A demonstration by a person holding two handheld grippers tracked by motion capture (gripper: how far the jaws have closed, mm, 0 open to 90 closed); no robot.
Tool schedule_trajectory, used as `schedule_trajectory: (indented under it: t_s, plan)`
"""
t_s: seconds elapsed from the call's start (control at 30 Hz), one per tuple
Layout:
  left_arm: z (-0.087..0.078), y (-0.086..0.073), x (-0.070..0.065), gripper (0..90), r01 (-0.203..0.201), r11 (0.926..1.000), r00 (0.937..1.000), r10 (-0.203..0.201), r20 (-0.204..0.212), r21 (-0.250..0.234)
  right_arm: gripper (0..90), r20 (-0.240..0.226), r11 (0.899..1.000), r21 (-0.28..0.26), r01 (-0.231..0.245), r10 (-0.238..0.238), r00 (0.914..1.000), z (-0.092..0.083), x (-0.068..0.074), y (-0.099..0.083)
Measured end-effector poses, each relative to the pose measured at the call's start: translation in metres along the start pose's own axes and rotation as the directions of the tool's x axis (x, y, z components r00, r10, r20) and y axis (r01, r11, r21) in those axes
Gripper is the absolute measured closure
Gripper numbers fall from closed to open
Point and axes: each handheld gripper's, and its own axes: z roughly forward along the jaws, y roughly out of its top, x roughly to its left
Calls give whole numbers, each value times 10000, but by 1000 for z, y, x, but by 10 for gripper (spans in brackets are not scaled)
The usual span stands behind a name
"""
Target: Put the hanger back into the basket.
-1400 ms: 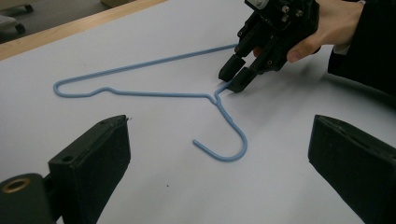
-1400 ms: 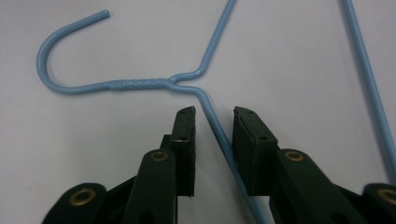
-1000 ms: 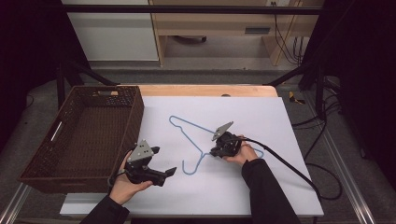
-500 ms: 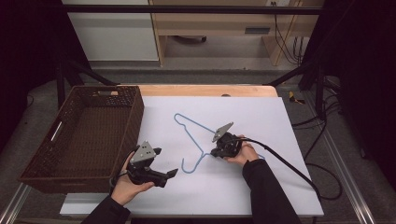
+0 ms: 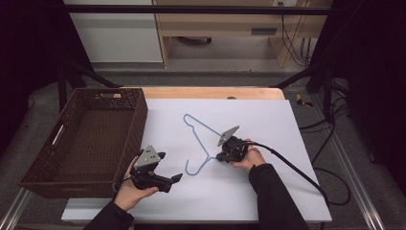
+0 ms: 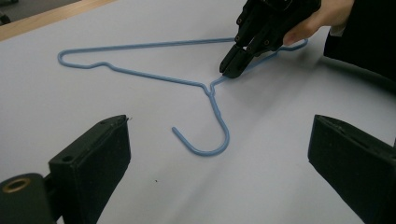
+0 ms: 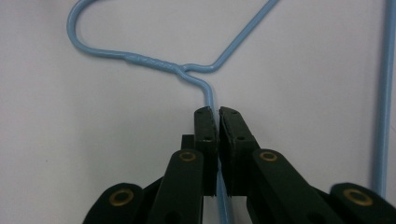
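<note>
High view: a blue wire hanger [image 5: 203, 139] lies flat on the white table top [image 5: 268, 191], its long bar running from the far left toward the near right and its hook curling toward the person. The right gripper [image 5: 223, 154] sits on the shoulder wire just right of the neck, so the hanger stretches away to that gripper's left and far side. The left gripper [image 5: 173, 179] is held above the table, near the hook but apart from it, jaws pointing right. A brown wicker basket [image 5: 136, 127] stands at the table's left edge, just beside the left hand; nothing can be seen inside it. The right gripper is the nearer of the two to the hanger and the only one touching it.

Left gripper view: the left gripper's own two jaws stand wide apart with nothing between them. The hook [image 6: 210, 144] lies ahead on the table, between the jaws' lines, and beyond it the right gripper [image 6: 232, 69] presses onto the wire.

Right gripper view: the right gripper [image 7: 218, 116] has its jaws pressed together on the hanger's shoulder wire, which runs straight out from between them to the twisted neck [image 7: 184, 68], with the hook bending off to the left.
</note>
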Motion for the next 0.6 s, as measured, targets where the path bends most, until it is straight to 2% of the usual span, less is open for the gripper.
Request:
schedule_trajectory:
  t_s: [0.3, 0.47, 0.6]
  plan:
    - [1, 0, 0, 56, 8, 10000, 10000, -8, 24, 38, 869, 24, 9999, 91, -136, 136, 9999, 1, 1, 0]
    - [1, 0, 0, 56, -3, 10000, 10000, 3, 29, 32, 875, 67, 9999, -110, 132, -131, 9999, 1, 1, -1]
    - [1, 0, 0, 56, 14, 10000, 10000, -14, -3, 29, 877, -122, 9998, -175, -123, 121, 9999, -2, 1, -2]
